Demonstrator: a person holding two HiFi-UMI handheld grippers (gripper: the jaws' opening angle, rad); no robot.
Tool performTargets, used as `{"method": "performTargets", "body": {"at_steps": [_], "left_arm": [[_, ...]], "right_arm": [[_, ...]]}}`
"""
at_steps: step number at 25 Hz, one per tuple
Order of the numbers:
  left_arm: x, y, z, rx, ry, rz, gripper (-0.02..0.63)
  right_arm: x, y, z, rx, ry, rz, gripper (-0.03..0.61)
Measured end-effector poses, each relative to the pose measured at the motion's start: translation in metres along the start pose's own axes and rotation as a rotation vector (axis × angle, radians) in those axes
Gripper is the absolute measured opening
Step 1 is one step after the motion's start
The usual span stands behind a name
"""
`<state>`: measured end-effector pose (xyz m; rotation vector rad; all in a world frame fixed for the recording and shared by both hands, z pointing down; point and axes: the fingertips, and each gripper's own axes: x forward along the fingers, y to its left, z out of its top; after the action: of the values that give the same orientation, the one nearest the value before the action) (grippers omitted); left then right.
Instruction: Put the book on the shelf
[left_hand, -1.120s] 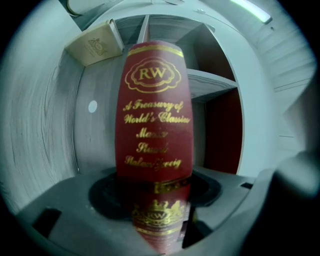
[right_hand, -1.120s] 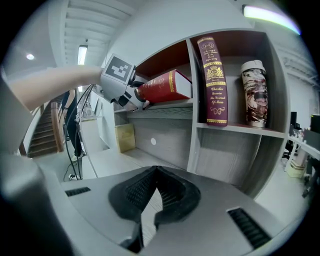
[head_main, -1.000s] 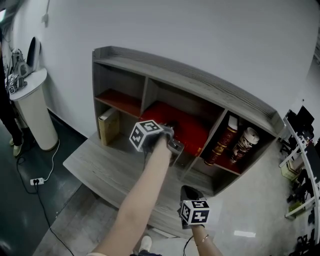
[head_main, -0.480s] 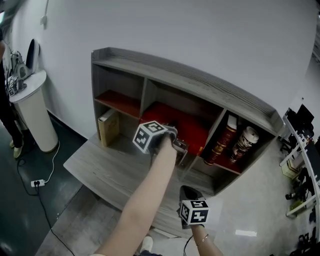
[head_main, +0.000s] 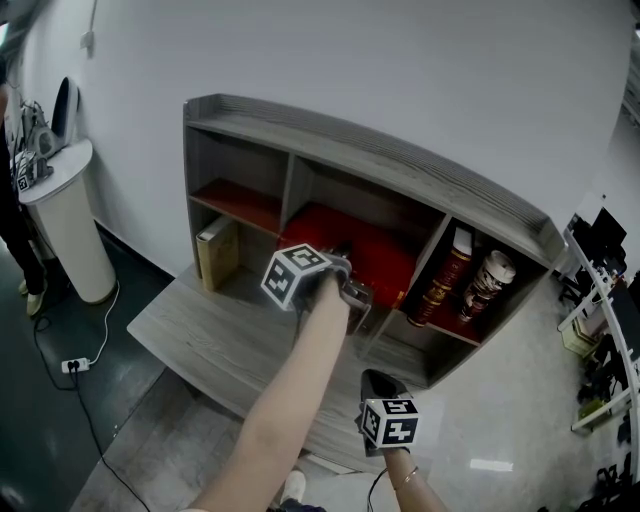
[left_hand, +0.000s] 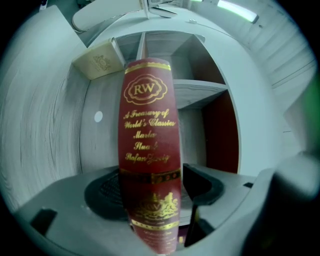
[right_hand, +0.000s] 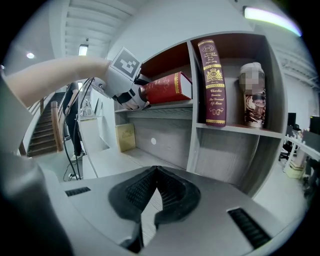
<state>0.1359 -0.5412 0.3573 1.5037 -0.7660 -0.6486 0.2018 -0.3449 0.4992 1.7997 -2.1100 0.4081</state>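
Left gripper (head_main: 352, 292): reaches level into the middle bay of the shelf (head_main: 380, 160). Its jaws have just been opening and stand wide, one on either side of the book.
Left grip: let go. A dark gap shows between the book and one pad, so the pads do not press on it.
Book (left_hand: 148, 135): red with gold lettering, its spine facing back toward the left gripper. It sits between the spread jaws and runs straight ahead of them, lying flat on the red-lined middle board.
Right gripper (right_hand: 155, 172): held low and back from the shelf, below and behind the left gripper and tipped slightly down. Its pads meet at the tips with nothing between them.
Second red book (right_hand: 212, 82): upright in the end bay, up and ahead of the right gripper and past the divider from the left gripper.
Tin (right_hand: 255, 97): stands just beside the second red book in the same bay, on the side farther from the left gripper.
Tan book (head_main: 217, 252): upright in the lower bay, below the left gripper and off to its other side.
Desk top (head_main: 200, 330): grey wood, spreading under both grippers in front of the shelf.
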Motion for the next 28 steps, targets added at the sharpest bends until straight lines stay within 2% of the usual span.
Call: {"method": "performTargets", "body": {"at_steps": [6,13,28], "left_arm": [[-0.008,-0.003,-0.001,0.007,0.016,-0.041,0.322],[-0.019,-0.004,-0.001,0.001,0.03,-0.048,0.325],[-0.06,0.009,0.004,0.044,0.042,-0.044,0.325]], "right_arm": [[-0.003,0.002,0.002,-0.005,-0.006,-0.004,0.009],[-0.006,0.009,0.007,-0.013,-0.016,-0.003,0.009],[-0.015,0.032,0.013,-0.025,-0.038,0.011,0.009]]}}
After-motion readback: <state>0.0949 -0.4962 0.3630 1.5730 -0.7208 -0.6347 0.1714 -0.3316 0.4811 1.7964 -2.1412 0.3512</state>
